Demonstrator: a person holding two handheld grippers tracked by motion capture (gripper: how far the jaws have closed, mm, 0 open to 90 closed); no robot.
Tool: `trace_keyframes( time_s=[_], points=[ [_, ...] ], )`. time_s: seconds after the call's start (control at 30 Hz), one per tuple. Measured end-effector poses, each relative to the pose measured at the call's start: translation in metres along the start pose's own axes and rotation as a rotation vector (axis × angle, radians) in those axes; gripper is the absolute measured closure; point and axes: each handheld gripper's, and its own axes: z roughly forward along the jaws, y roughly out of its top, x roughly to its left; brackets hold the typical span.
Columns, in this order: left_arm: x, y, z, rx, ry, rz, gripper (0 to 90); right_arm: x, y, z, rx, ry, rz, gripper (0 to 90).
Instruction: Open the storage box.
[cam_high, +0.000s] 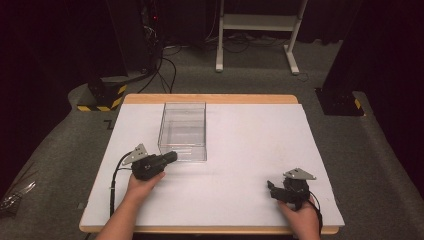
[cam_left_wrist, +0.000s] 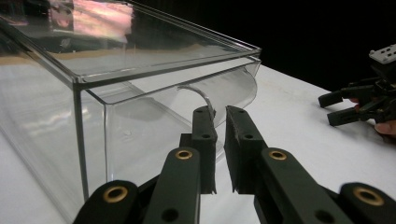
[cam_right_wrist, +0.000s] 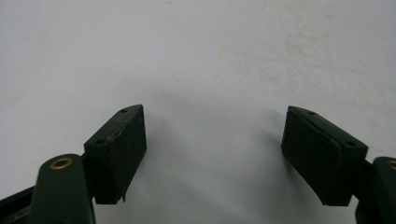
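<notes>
On the white table (cam_high: 240, 150), left fingers (cam_left_wrist: 204, 140) grasp the clear box's (cam_high: 183, 130) handle (cam_left_wrist: 201, 95); right fingers (cam_right_wrist: 119, 140) released.

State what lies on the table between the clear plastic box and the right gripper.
Nothing: in the high view, only bare white table surface stretches between the clear plastic box and the right gripper.

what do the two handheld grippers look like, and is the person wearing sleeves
Both the left gripper and the right gripper are black, each with a grey three-cornered plate on top and a black cable trailing off. Their jaws are flat black blocks on black links with brass-coloured pivot rings. The forearms are bare: no sleeves or gloves in the high view.
</notes>
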Motion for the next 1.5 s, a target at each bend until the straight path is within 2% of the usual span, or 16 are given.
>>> trace_keyframes(
  time_s=[0.47,0.97,1.5],
  points=[
    [-0.011,-0.004,-0.01,0.011,-0.018,0.004,83.1,0.0,0.0,0.0,0.001,0.001,0.0,22.3],
    [-0.027,-0.007,-0.022,0.041,-0.028,0.034,83.5,0.0,0.0,0.0,0.0,0.002,-0.001,22.3],
    [-0.047,-0.014,-0.038,0.052,-0.068,0.041,84.1,0.0,0.0,0.0,0.0,0.003,-0.002,22.4]
  ],
)
